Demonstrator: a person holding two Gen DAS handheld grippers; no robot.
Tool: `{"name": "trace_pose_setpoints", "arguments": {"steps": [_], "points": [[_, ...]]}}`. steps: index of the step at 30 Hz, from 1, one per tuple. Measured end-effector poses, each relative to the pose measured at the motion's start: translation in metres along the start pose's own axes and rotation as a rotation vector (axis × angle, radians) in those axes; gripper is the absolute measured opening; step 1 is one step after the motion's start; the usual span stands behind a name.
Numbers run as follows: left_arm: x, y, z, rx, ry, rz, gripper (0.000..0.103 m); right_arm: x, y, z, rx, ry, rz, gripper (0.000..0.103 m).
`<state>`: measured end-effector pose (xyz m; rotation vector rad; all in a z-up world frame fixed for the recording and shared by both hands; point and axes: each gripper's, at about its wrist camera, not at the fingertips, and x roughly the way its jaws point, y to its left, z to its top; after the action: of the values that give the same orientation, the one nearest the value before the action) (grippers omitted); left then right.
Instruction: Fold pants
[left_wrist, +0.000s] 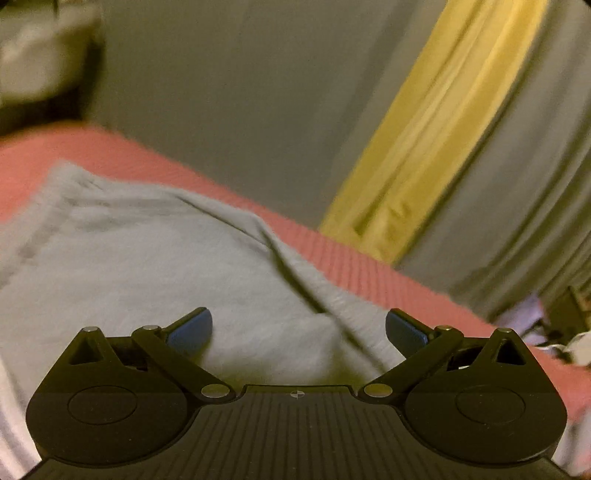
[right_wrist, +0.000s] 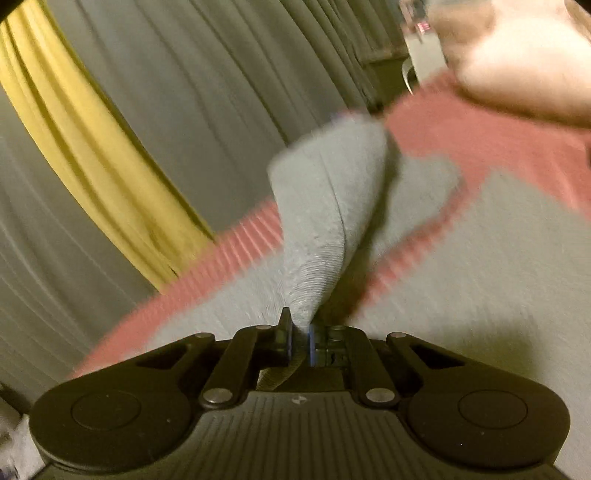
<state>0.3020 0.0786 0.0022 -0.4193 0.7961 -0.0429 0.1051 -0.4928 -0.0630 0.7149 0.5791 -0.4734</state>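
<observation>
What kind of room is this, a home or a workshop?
Most likely a home, perhaps a bedroom: grey curtains with a yellow one hang behind a surface under a ribbed pink cover, where grey pants lie.

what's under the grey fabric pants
A ribbed pink cover shows around the grey fabric pants; the part beneath them is hidden.

From the left wrist we look down along blue fingertips (left_wrist: 192, 330), close over grey pants (left_wrist: 155, 266) on a red cover (left_wrist: 369, 266). From the right wrist we look down just as close. Both views share the yellow curtain (left_wrist: 436, 122) and grey drapes (right_wrist: 207, 81).
</observation>
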Motion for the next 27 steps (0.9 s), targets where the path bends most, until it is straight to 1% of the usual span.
{"name": "trace_pose_setpoints", "arguments": {"steps": [1,2,3,5,6,7,9,10,11,12,13,15,18,20,22,24,26,27], "points": [[0.016,0.002,0.01,-0.041,0.039,-0.028,0.103,0.007,-0.005,-0.004,0.014,0.023,-0.009,0.008],[0.029,0.005,0.016,-0.08,0.062,-0.029,0.102,0.013,-0.008,-0.008,0.022,0.018,-0.004,0.007],[0.04,0.007,0.022,-0.109,0.077,-0.016,0.098,0.016,-0.009,-0.01,0.014,0.004,-0.002,0.007],[0.063,0.011,0.03,-0.146,0.115,0.018,0.061,0.017,-0.005,-0.011,0.005,-0.006,-0.012,0.007],[0.074,0.013,0.031,-0.165,0.143,0.014,0.058,0.018,-0.006,-0.012,-0.003,-0.009,-0.008,0.006],[0.083,0.014,0.032,-0.182,0.163,-0.003,0.058,0.018,-0.008,-0.014,-0.002,-0.013,0.004,0.006],[0.095,0.016,0.034,-0.206,0.168,-0.017,0.053,0.015,-0.015,-0.015,0.029,-0.015,0.033,0.006],[0.098,0.017,0.034,-0.215,0.163,-0.031,0.039,0.017,-0.018,-0.015,0.05,-0.015,0.046,0.006],[0.101,0.018,0.035,-0.232,0.175,-0.06,0.015,0.018,-0.02,-0.014,0.054,-0.017,0.05,0.006],[0.104,0.02,0.035,-0.258,0.196,-0.09,0.009,0.018,-0.02,-0.015,0.046,-0.021,0.049,0.006],[0.103,0.023,0.034,-0.294,0.194,-0.111,0.008,0.018,-0.018,-0.016,0.029,-0.026,0.044,0.006],[0.093,0.025,0.034,-0.296,0.149,-0.136,0.008,0.017,-0.014,-0.016,0.002,-0.031,0.032,0.006],[0.066,0.021,0.033,-0.223,0.091,-0.153,0.007,0.015,-0.013,-0.009,0.051,-0.009,0.034,0.007],[0.037,0.017,0.031,-0.168,0.044,-0.183,0.007,0.005,-0.014,0.0,0.108,0.001,0.052,0.007],[-0.005,0.015,0.023,-0.133,-0.01,-0.214,0.007,-0.014,-0.017,0.01,0.164,-0.021,0.109,0.007],[-0.053,0.018,0.008,-0.117,-0.074,-0.251,0.007,-0.043,-0.019,0.021,0.188,-0.051,0.169,0.007],[-0.101,0.025,-0.019,-0.112,-0.135,-0.276,0.007,-0.079,-0.024,0.03,0.191,-0.078,0.212,0.007],[-0.121,0.027,-0.034,-0.111,-0.146,-0.28,0.007,-0.098,-0.031,0.033,0.198,-0.086,0.239,0.007]]}}
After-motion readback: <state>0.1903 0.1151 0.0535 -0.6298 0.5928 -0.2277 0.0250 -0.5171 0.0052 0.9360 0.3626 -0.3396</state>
